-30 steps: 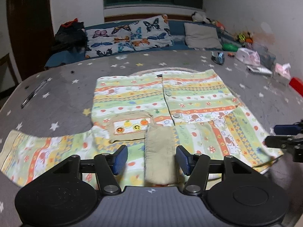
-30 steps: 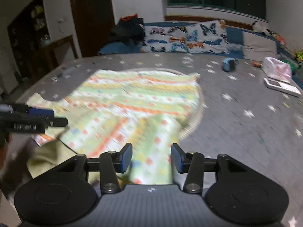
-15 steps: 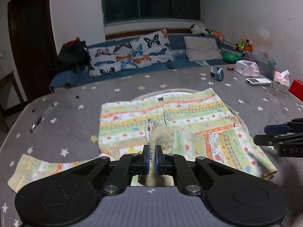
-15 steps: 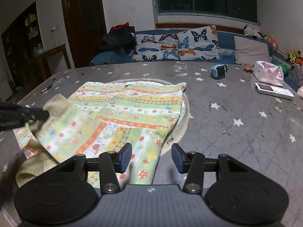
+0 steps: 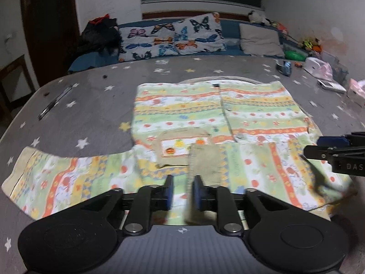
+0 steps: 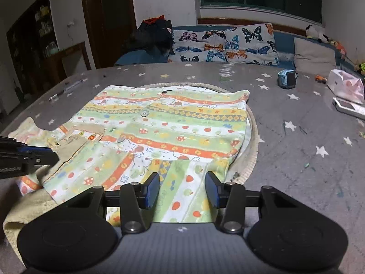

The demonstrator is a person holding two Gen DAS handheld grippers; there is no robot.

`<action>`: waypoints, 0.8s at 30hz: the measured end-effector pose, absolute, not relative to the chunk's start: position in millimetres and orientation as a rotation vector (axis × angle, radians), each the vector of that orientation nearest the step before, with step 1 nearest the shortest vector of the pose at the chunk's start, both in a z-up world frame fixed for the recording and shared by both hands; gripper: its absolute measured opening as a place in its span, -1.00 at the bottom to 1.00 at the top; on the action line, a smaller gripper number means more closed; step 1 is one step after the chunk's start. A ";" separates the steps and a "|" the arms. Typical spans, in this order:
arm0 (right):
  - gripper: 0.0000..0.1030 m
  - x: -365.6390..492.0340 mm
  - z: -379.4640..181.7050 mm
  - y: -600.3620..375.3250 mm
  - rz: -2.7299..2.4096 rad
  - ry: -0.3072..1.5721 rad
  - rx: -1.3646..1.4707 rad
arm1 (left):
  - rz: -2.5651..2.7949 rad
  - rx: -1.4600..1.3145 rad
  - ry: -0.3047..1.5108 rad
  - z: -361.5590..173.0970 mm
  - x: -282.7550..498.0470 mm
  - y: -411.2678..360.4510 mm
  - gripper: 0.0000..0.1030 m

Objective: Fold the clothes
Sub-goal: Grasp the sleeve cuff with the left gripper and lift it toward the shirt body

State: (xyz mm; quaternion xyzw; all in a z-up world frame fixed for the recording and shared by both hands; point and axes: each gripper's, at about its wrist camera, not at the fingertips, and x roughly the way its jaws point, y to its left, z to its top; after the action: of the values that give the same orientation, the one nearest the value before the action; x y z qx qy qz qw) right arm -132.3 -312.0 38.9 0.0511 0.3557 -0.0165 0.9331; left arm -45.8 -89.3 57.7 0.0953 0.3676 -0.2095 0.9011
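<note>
A child's striped, patterned shirt (image 5: 205, 118) lies flat on the grey star-print bed (image 5: 95, 105); it also shows in the right wrist view (image 6: 173, 127). One sleeve is folded across the body, its beige cuff (image 5: 205, 164) lying just ahead of my left gripper (image 5: 182, 193). The left jaws stand a little apart and hold nothing, with the cuff partly blurred beside the right pad. The other sleeve (image 5: 57, 178) lies stretched out to the left. My right gripper (image 6: 181, 190) is open and empty above the folded sleeve near the shirt's hem.
Butterfly pillows (image 5: 173, 38) and dark clothes (image 5: 100, 34) lie at the bed's far side. A blue watch (image 6: 286, 78), a white bag (image 6: 345, 86) and a remote (image 6: 349, 108) lie at the right. A pen (image 5: 54, 102) lies at the left. A doorway is at the far left.
My left gripper was shut on the cuff and held it up; now it has lowered and opened, and the cuff lies on the shirt. The right gripper stayed open and moved slightly.
</note>
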 end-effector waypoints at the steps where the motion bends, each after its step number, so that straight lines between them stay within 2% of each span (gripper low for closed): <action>1: -0.13 -131.8 40.6 -309.3 -0.029 0.727 0.100 | -0.421 0.188 0.757 59.0 -45.0 -83.9 -0.26; 7: -0.12 -123.6 49.8 -278.8 0.053 0.725 0.049 | -0.317 0.136 0.743 66.5 -33.9 -45.1 0.01; 19: -0.10 -96.4 37.4 -202.2 0.207 0.749 -0.081 | 0.056 -0.009 0.755 57.2 -0.2 68.6 0.03; 24: -0.10 -99.6 44.1 -199.4 0.215 0.745 -0.093 | 0.179 -0.078 0.755 52.0 17.6 107.7 0.03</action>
State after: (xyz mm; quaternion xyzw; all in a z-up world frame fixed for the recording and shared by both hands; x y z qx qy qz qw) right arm -99.6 -199.4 44.1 -0.0453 0.3630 0.1049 0.9248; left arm 17.6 107.7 52.0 -0.0381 0.3678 0.0871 0.9250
